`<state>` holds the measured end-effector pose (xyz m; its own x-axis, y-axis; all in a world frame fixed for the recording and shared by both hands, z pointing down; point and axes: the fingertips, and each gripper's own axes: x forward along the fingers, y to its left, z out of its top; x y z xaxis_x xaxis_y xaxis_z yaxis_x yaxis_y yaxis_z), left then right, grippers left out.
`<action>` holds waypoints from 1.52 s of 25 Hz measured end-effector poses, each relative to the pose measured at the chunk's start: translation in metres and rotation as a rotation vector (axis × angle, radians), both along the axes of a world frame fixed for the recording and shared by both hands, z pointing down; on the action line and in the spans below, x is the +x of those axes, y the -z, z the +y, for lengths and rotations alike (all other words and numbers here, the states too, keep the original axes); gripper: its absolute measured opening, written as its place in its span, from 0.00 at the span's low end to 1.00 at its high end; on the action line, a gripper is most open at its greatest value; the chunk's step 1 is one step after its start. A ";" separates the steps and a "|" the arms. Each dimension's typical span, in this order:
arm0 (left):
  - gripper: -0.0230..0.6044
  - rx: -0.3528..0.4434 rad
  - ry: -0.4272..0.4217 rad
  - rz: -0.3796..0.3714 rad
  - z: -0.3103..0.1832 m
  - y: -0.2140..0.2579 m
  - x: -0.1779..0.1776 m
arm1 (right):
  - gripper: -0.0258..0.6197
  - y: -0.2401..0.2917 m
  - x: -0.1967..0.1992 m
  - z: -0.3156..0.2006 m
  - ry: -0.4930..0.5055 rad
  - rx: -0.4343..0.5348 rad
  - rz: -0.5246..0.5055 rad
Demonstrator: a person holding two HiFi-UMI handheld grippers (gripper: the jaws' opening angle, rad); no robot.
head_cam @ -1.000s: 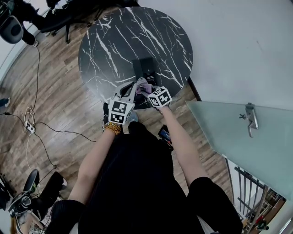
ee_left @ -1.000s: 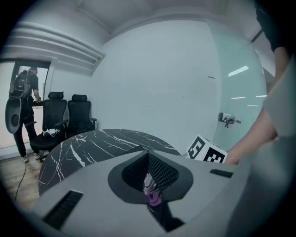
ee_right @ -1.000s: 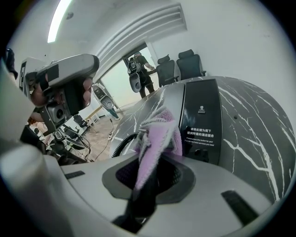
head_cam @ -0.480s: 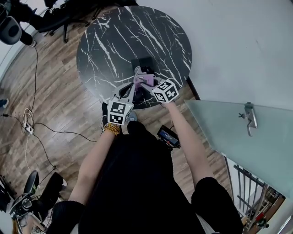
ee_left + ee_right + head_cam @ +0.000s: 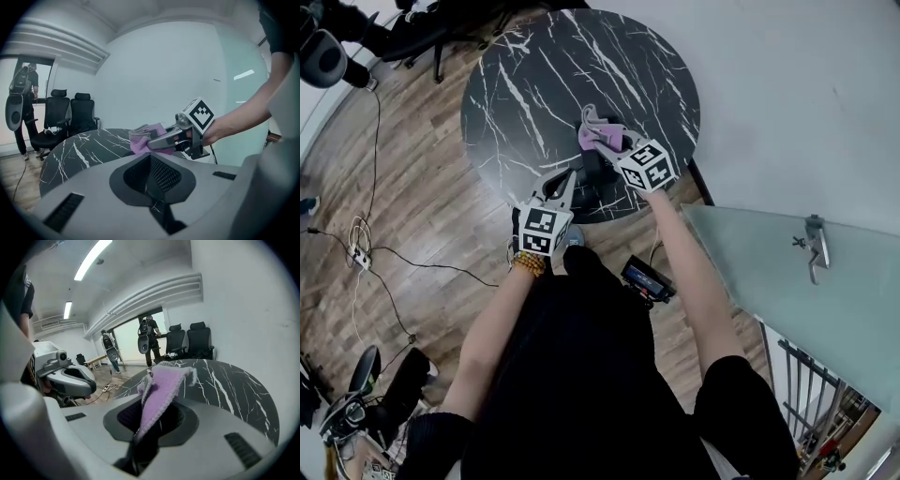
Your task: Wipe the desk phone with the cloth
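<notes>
On the round black marble table [image 5: 534, 84] stands the dark desk phone [image 5: 591, 170], mostly hidden; only its near end shows. My right gripper [image 5: 602, 139] is shut on the purple cloth [image 5: 604, 137] and holds it over the phone. In the right gripper view the cloth [image 5: 161, 390] sticks up from between the jaws. My left gripper [image 5: 565, 178] hovers at the table's near edge, left of the phone, shut and holding nothing. The left gripper view shows the right gripper [image 5: 154, 142] with the cloth [image 5: 143, 137] just ahead.
Black office chairs [image 5: 431, 28] stand beyond the table. Cables [image 5: 361, 253] lie on the wood floor at left. A glass partition [image 5: 787, 281] runs along the right. People with equipment stand by a doorway [image 5: 145, 341]. A white wall lies behind the table.
The right gripper has carried the cloth away from me, farther over the phone. The left gripper has stayed near the table's edge.
</notes>
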<state>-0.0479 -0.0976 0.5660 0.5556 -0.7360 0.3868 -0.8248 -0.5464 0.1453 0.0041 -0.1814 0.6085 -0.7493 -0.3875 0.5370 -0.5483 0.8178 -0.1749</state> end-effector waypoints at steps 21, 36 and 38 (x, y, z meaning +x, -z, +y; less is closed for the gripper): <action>0.06 -0.023 0.005 0.009 -0.001 -0.008 -0.003 | 0.16 -0.050 -0.002 -0.036 -0.072 -0.069 0.131; 0.06 -0.026 -0.004 0.000 0.002 -0.009 -0.002 | 0.16 -0.059 0.004 -0.026 -0.062 -0.051 0.129; 0.06 -0.026 -0.006 -0.006 0.003 -0.010 -0.003 | 0.16 -0.060 0.004 -0.024 -0.063 -0.054 0.126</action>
